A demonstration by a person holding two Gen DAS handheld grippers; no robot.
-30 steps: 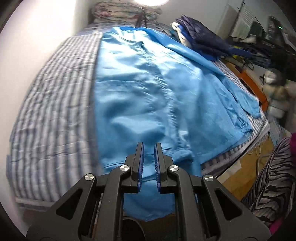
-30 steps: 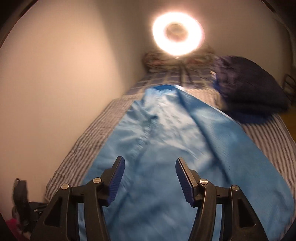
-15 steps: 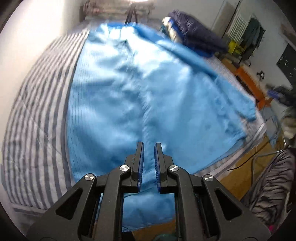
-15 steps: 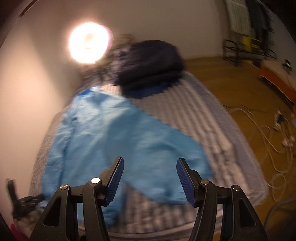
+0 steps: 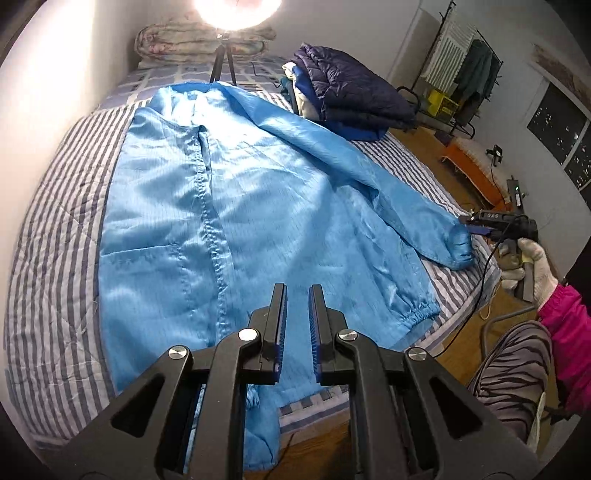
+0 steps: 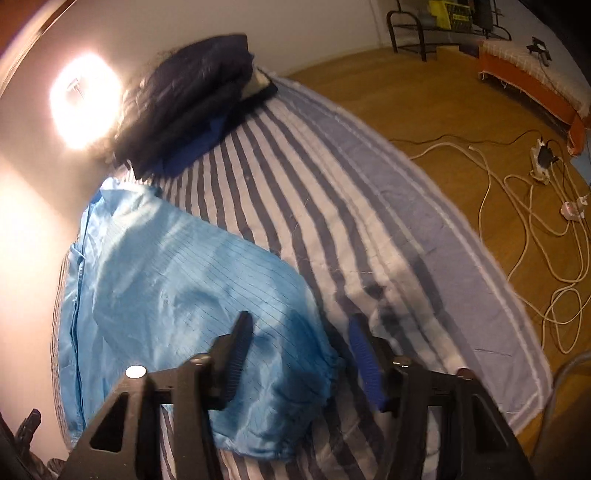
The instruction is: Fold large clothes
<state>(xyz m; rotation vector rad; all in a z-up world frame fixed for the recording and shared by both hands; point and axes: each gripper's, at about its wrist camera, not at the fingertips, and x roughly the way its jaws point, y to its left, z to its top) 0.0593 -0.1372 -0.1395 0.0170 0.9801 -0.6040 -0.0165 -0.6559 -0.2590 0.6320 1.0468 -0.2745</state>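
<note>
Blue jacket (image 5: 236,206) lies flat, front up, on the striped bedspread (image 5: 55,236), one sleeve angled out to the bed edge. Ring light (image 5: 236,14) at the head, folded dark jacket (image 5: 354,96) beside it, cables (image 6: 532,206) on the wood floor. Left gripper (image 5: 295,306) narrow, nothing between the jaws, higher over the hem than before. Right gripper (image 6: 299,332) has dropped from mid-air to the sleeve cuff (image 6: 295,387), jaws just closing around it, pads not yet pressing.

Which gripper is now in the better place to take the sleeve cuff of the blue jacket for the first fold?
The right gripper, probably: the sleeve cuff lies between its jaws, which have just been closing. The left gripper is nearly shut, empty, above the blue jacket hem.
</note>
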